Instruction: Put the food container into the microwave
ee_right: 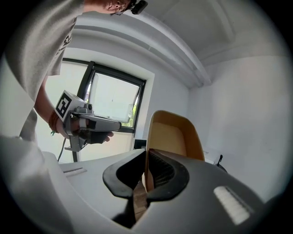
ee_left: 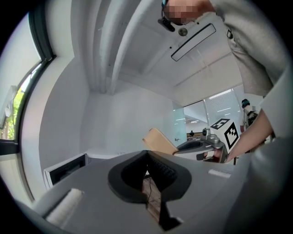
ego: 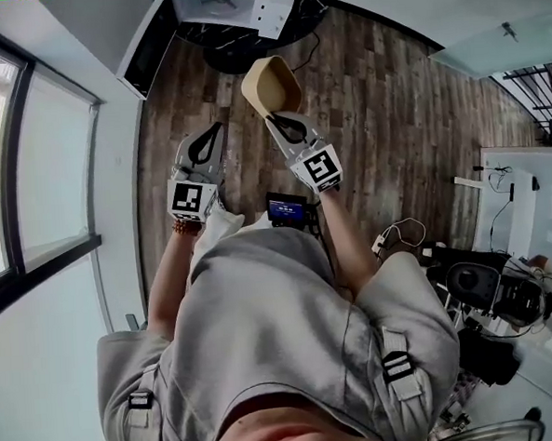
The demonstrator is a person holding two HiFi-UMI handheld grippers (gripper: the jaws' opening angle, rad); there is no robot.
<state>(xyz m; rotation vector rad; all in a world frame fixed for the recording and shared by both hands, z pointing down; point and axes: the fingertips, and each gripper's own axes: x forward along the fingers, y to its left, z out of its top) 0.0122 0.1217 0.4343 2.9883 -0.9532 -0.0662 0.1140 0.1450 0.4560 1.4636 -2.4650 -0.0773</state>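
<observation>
The food container (ego: 270, 85) is a tan, rounded bowl held up on edge, its hollow side showing in the right gripper view (ee_right: 171, 137). My right gripper (ego: 279, 121) is shut on its rim, and the jaws pinch the wall (ee_right: 146, 157). My left gripper (ego: 213, 135) is held just left of it, apart from the container, its jaws together with nothing between them (ee_left: 147, 157). From the left gripper view the container (ee_left: 158, 140) sticks up beyond the jaws. A white microwave (ego: 230, 5) stands ahead at the top of the head view, on a dark round surface.
A wooden plank floor (ego: 391, 115) lies below. A white wall and a window (ego: 30, 165) run along the left. A dark, white-framed panel (ego: 146, 48) stands beside the microwave. Cables and black equipment (ego: 476, 291) are on the right near a white table (ego: 526, 190).
</observation>
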